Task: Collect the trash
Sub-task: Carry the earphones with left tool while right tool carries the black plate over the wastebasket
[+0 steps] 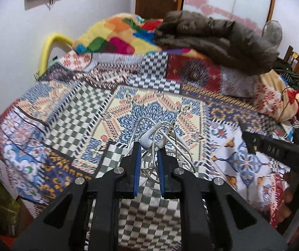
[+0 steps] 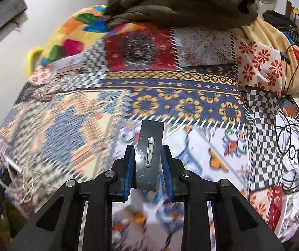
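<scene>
Between left tongs [image 1: 148, 149] white earphones [image 1: 149, 139], right tongs [image 2: 147, 152] clamping dark card [image 2: 149, 154]

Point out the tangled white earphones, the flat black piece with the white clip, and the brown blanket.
white earphones [image 1: 147, 140], left wrist view, on an earbud.
flat black piece [image 2: 149, 156], right wrist view, near the clip.
brown blanket [image 1: 216, 37], left wrist view, mid-fold.

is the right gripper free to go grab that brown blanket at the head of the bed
Probably not yet. The right gripper is shut on a flat dark card with a small white piece, so its fingers are full. The path over the patchwork bedspread to the brown blanket looks clear otherwise.
</scene>
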`<state>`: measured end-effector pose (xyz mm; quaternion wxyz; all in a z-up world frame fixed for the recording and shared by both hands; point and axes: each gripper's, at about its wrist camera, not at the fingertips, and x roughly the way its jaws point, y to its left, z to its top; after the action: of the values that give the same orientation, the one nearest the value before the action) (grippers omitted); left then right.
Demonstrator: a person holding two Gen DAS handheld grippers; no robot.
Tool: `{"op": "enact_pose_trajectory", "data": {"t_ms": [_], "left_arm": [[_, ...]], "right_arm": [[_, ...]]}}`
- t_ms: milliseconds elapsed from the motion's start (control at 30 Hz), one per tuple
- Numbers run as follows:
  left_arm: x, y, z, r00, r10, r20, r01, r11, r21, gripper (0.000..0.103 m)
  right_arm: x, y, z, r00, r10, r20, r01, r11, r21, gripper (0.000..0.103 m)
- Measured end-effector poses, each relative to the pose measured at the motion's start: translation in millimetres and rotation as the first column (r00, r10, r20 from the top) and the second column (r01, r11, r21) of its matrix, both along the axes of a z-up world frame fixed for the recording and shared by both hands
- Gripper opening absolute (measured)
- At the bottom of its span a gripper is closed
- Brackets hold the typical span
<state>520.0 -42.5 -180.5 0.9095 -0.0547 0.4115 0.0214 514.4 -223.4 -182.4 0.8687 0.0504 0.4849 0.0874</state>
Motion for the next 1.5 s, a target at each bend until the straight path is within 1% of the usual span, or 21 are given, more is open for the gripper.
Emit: {"op": "enact_pose_trajectory", "data": {"t_ms": [100,167,333,533,733,867,967,1100,1233,1367,1500], "left_arm": [[-23.7,6.4,25.3,0.999,0.001,0.038,-0.001,1.000,0.005,0.014],[-40.4,12.1,39.2,0.998,0.006,0.062,-0.006,1.000,0.010,0.014],[-92.6,32.0,74.9,0.992,0.028,0.121,-0.033,0.999,0.039,0.014],[-153.4,66.2,100.3,0.984,0.084,0.157,-0.092,0.995,0.049,0.014],[-211.9,104.2,110.8,0.974,0.149,0.172,-0.160,0.986,0.053,0.014],[-248.7,128.2,112.1,0.966,0.192,0.171,-0.202,0.978,0.044,0.014],[-273.0,144.3,109.1,0.962,0.219,0.160,-0.228,0.973,0.039,0.014],[-299.9,165.1,98.9,0.960,0.249,0.126,-0.255,0.966,0.037,0.014],[-321.9,184.2,80.2,0.965,0.253,0.067,-0.254,0.967,0.016,0.014],[-333.6,197.4,58.4,0.968,0.252,0.009,-0.252,0.968,-0.007,0.014],[-337.8,207.5,25.1,0.965,0.252,-0.071,-0.255,0.967,-0.026,0.014]], "right_arm": [[-26.3,13.1,21.8,0.998,0.051,0.037,-0.051,0.999,-0.007,0.023],[-36.9,19.6,33.1,0.995,0.078,0.056,-0.078,0.997,-0.001,0.023],[-70.8,39.0,64.8,0.984,0.149,0.097,-0.154,0.987,0.039,0.023],[-113.0,72.8,93.3,0.962,0.227,0.150,-0.235,0.971,0.036,0.023],[-154.3,110.9,109.4,0.933,0.313,0.178,-0.326,0.944,0.047,0.023],[-178.9,135.8,112.8,0.912,0.370,0.179,-0.384,0.922,0.053,0.023],[-199.3,157.9,113.3,0.889,0.420,0.180,-0.435,0.899,0.049,0.023],[-220.0,180.6,109.8,0.865,0.470,0.174,-0.484,0.874,0.045,0.023],[-239.0,205.2,99.6,0.840,0.523,0.146,-0.532,0.846,0.035,0.023],[-253.7,228.1,84.9,0.812,0.575,0.106,-0.580,0.814,0.025,0.023],[-265.0,245.8,65.5,0.788,0.613,0.056,-0.615,0.788,0.021,0.023]]}}
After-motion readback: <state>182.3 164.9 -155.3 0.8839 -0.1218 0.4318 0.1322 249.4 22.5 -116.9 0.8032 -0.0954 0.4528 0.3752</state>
